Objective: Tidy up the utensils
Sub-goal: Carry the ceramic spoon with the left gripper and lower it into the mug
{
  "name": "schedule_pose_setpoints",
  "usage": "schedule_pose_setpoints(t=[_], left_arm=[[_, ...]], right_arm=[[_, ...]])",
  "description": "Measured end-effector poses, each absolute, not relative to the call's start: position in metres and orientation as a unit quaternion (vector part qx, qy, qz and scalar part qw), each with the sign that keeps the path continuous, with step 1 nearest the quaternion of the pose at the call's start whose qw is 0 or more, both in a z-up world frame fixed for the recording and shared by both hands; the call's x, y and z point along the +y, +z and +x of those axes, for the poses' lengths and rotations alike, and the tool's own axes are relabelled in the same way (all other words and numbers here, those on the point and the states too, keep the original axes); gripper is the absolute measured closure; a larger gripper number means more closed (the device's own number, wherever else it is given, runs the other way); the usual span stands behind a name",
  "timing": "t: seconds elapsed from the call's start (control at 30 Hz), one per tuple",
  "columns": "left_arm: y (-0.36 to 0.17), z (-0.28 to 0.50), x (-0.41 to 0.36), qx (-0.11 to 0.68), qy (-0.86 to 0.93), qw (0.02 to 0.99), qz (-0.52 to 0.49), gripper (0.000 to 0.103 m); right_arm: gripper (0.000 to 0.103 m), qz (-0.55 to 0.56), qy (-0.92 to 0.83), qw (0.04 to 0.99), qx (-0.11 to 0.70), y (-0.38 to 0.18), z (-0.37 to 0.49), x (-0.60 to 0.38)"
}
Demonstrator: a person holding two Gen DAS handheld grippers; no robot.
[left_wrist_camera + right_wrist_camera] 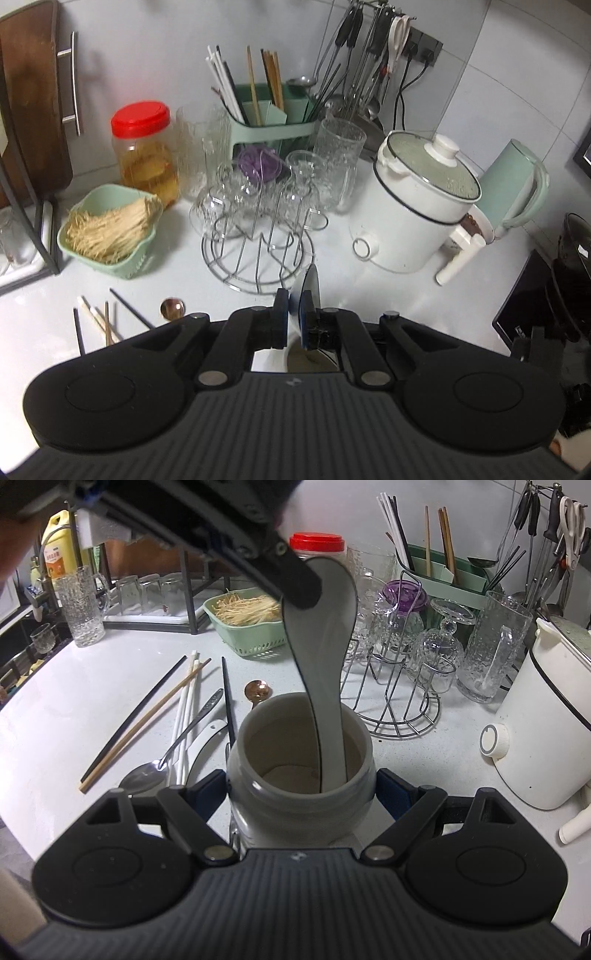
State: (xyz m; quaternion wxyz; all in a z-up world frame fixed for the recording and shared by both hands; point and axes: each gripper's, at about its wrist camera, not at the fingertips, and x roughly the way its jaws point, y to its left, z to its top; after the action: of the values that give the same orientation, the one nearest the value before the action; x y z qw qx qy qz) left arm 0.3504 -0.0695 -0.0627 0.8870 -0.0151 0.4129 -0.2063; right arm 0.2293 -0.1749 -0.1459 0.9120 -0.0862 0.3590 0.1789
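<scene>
Steel spoon [147, 773] and chopsticks [144, 716] flank jar [299, 797].

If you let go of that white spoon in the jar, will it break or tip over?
The white spoon looks glazed ceramic, so probably stiff, slippery and chippable. Its handle already sits inside the jar, so it would likely just lean on the rim. The right gripper brackets the jar, so tipping seems unlikely.
</scene>
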Motion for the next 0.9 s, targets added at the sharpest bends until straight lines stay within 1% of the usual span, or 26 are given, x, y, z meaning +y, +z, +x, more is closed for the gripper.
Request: schedule_pose_setpoints(t=[0.27, 0.53, 0.73, 0.9], left_arm=[[-0.071, 0.349, -0.068, 0.463, -0.219, 0.859, -0.019, 0.094], [-0.087, 0.357, -0.081, 0.512, -0.231, 0.827, 0.006, 0.092], [-0.1, 0.364, -0.094, 0.538, -0.23, 0.811, 0.024, 0.091], [-0.102, 0.368, -0.094, 0.54, -0.223, 0.812, 0.016, 0.091]], right_arm=[[0.014, -0.091, 0.192, 0.911, 0.354, -0.147, 0.229, -0.176], [0.013, -0.093, 0.199, 0.91, 0.352, -0.147, 0.23, -0.176], [0.013, -0.095, 0.204, 0.909, 0.351, -0.147, 0.231, -0.176], [0.014, -0.095, 0.208, 0.909, 0.35, -0.148, 0.23, -0.178]])
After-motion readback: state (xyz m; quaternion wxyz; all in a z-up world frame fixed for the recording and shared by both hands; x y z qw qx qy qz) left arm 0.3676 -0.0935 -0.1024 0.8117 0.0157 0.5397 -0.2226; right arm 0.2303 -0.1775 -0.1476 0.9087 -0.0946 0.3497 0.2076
